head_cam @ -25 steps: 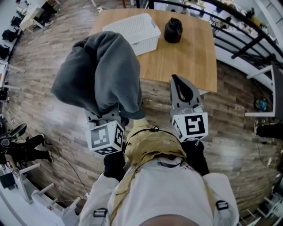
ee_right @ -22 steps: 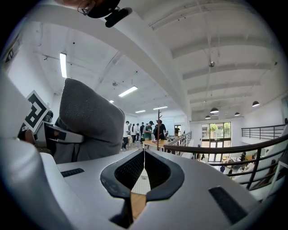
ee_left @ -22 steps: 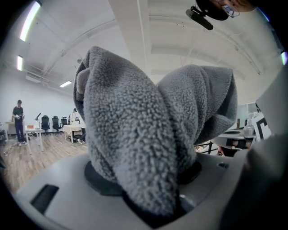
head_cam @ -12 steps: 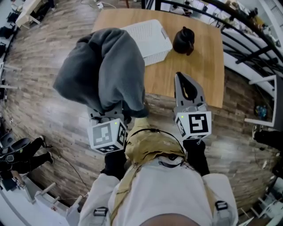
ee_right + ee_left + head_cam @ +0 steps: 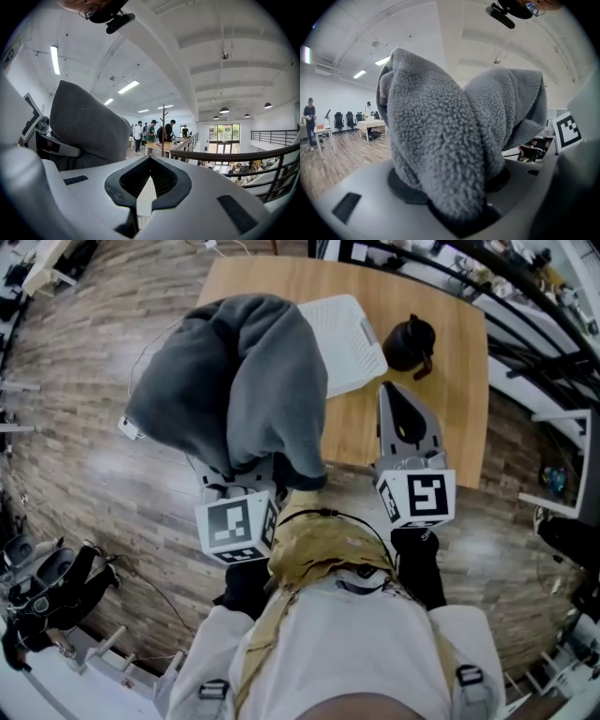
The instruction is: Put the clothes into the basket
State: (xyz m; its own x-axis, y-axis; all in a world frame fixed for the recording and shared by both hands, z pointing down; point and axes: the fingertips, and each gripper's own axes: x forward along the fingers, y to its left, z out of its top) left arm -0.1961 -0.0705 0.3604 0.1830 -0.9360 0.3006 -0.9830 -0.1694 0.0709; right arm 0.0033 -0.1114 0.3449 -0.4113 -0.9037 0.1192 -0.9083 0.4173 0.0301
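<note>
A bulky grey fleece garment hangs draped over my left gripper, which is raised over the floor just in front of the table. In the left gripper view the fleece fills the space between the jaws, which are shut on it. The white slatted basket stands on the wooden table, its left part hidden behind the garment. My right gripper points over the table's near edge, right of the basket. Its jaws are shut with nothing in them. The fleece also shows at that view's left.
A black pot sits on the table right of the basket. A black railing runs behind and to the right of the table. Wood plank floor lies to the left. Several people stand at a far table.
The table, basket and pot have shifted right and nearer in the head view. The garment now covers more of the basket's left side. Both grippers keep their grip state.
</note>
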